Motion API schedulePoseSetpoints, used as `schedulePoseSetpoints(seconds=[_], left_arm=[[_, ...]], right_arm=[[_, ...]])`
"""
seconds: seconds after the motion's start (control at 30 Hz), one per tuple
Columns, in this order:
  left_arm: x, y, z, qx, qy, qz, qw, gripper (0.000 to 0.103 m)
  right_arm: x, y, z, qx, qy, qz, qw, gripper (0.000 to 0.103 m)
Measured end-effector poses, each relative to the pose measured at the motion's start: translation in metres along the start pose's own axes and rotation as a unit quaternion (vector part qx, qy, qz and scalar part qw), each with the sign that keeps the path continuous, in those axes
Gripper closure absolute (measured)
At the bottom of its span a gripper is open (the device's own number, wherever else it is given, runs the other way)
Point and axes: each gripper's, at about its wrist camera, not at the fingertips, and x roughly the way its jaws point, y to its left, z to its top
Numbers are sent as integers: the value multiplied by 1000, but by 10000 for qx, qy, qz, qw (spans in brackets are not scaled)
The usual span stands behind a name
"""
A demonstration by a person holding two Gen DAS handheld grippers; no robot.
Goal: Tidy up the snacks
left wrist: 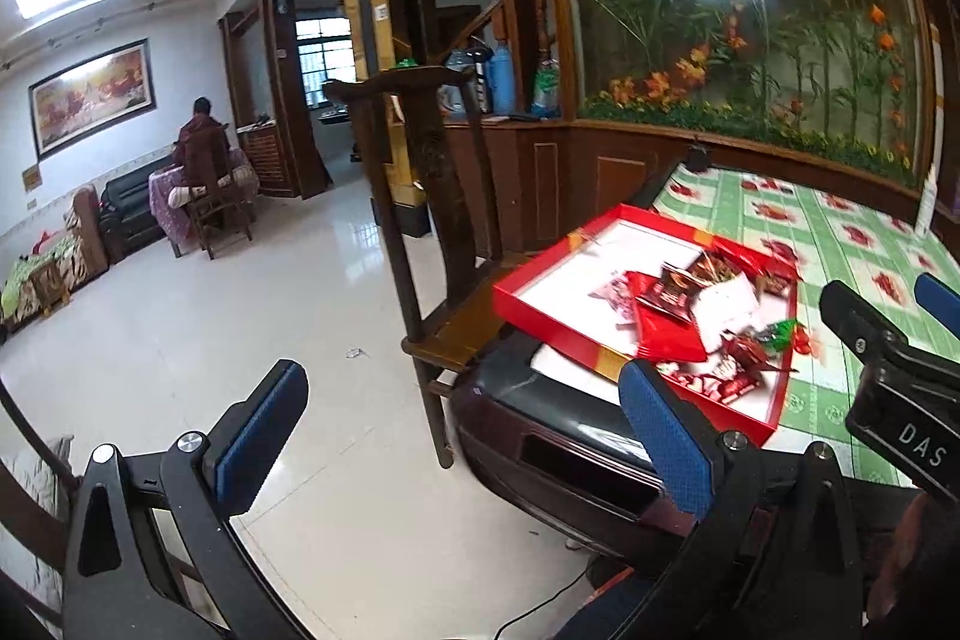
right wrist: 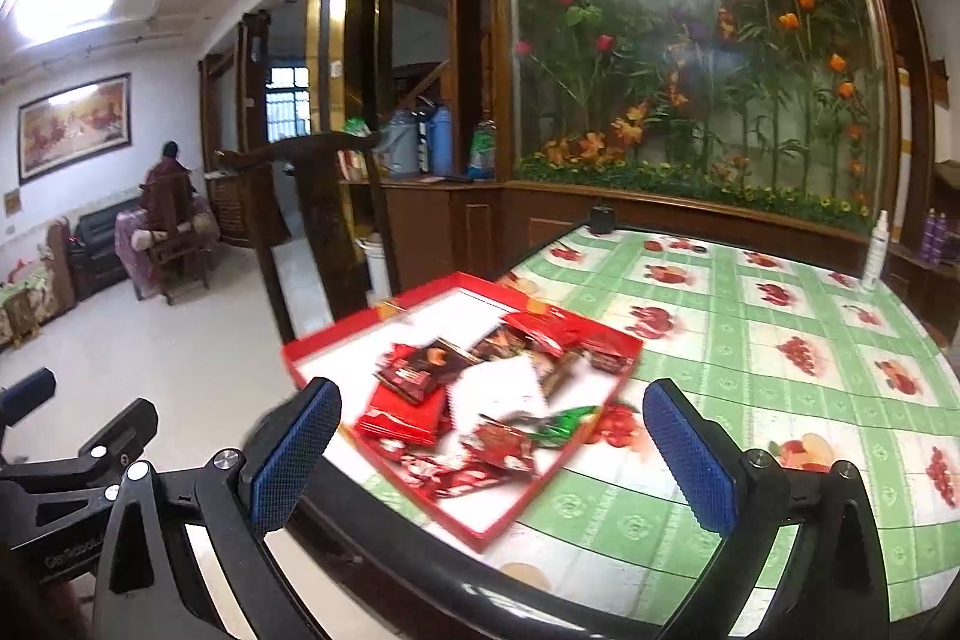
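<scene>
- The red tray [right wrist: 480, 523] lies at the bench [right wrist: 780, 340] edge on the green checked cloth, holding a blurred heap of snack packets [right wrist: 420, 382].
- Right claw [right wrist: 492, 454] is spread wide and empty, hovering before the tray; its view alone shows a white spray bottle [right wrist: 875, 250] at the far bench edge.
- Left claw [left wrist: 465, 436] is likewise released, holding nothing, off the bench over the floor [left wrist: 240, 310].
- Only the left view shows the wooden chair [left wrist: 444, 232] whole, its seat beside the tray.
</scene>
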Motion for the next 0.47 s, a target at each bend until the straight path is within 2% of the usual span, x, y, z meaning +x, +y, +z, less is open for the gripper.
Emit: schedulePoseSetpoints(seconds=[0.47], left_arm=[[15,-68,18,565,108,-171,9982,0]], right_arm=[[30,-61,-7,516,127,-192,9984,1]])
